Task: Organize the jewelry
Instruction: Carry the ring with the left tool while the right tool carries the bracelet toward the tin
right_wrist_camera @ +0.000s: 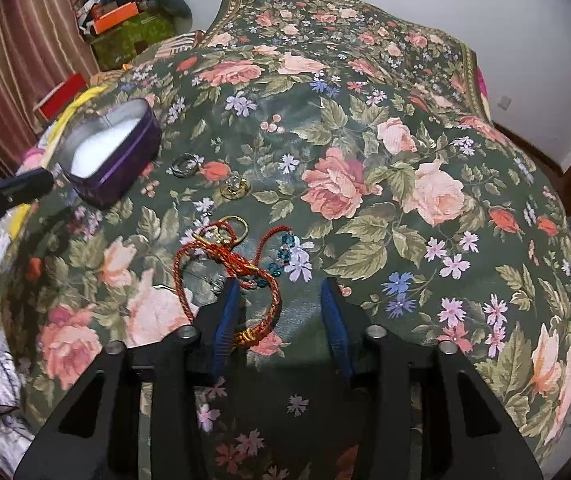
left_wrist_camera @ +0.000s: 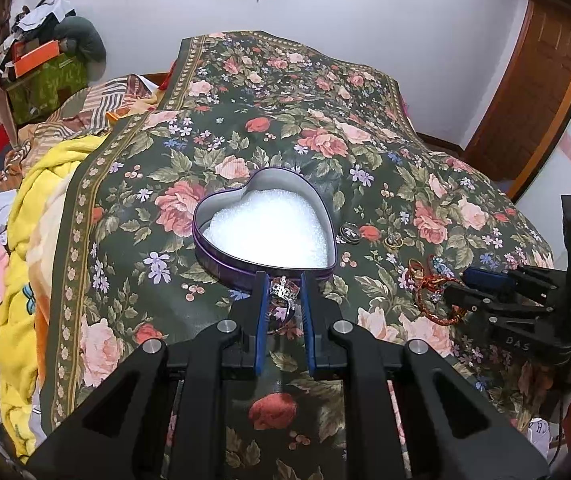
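Beside the heart-shaped tin [left_wrist_camera: 265, 228], a silver ring [left_wrist_camera: 283, 298] is gripped by the left tongs [left_wrist_camera: 283, 284].
The right tongs [right_wrist_camera: 281, 292] are held wide apart, empty, near the red cord bracelet [right_wrist_camera: 229, 264].

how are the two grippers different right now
The left gripper is shut on a silver ring at the heart tin's near edge; the right gripper is open and empty, down by the red cord bracelet. Both have blue pads over the floral cloth.
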The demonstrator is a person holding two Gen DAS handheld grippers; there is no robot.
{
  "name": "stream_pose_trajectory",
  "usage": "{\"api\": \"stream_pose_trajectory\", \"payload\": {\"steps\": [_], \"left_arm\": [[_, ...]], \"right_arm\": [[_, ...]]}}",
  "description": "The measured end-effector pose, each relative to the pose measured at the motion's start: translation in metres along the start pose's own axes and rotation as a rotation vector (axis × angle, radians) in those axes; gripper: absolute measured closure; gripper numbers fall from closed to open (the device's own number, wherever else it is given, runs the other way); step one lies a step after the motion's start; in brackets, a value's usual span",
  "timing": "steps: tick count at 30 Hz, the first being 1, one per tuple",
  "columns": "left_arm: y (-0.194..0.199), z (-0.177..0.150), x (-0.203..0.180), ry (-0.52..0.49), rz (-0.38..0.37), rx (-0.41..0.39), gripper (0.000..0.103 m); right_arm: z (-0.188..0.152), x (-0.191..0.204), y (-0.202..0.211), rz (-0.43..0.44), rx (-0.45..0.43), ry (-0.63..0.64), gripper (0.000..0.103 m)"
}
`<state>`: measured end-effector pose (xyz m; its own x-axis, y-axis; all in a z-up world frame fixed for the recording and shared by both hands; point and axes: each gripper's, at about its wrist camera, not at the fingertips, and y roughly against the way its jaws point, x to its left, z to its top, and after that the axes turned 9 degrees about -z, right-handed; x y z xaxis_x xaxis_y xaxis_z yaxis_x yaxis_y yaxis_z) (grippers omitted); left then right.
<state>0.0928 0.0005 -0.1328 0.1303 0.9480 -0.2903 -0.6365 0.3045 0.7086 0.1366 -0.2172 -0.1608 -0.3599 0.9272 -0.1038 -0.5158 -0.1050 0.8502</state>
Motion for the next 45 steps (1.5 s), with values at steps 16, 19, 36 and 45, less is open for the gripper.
{"api": "stream_pose_trajectory", "payload": {"steps": [16, 19, 36, 45], "left_arm": [[0.015, 0.003, -0.008, -0.015, 0.004, -0.033, 0.089], [0.023, 0.005, -0.01, -0.016, 0.006, -0.05, 0.089], [0.053, 0.014, -0.008, -0.033, 0.028, -0.122, 0.089], [0.043, 0.025, 0.003, -0.025, 0.018, -0.124, 0.089]], "right_arm": [[0.002, -0.001, 0.025, -0.014, -0.095, -0.034, 0.1], [0.009, 0.0, 0.037, -0.013, -0.134, -0.031, 0.1], [0.045, 0.041, 0.081, 0.114, -0.307, -0.021, 0.1], [0.063, 0.065, 0.07, 0.177, -0.308, 0.006, 0.1]]}}
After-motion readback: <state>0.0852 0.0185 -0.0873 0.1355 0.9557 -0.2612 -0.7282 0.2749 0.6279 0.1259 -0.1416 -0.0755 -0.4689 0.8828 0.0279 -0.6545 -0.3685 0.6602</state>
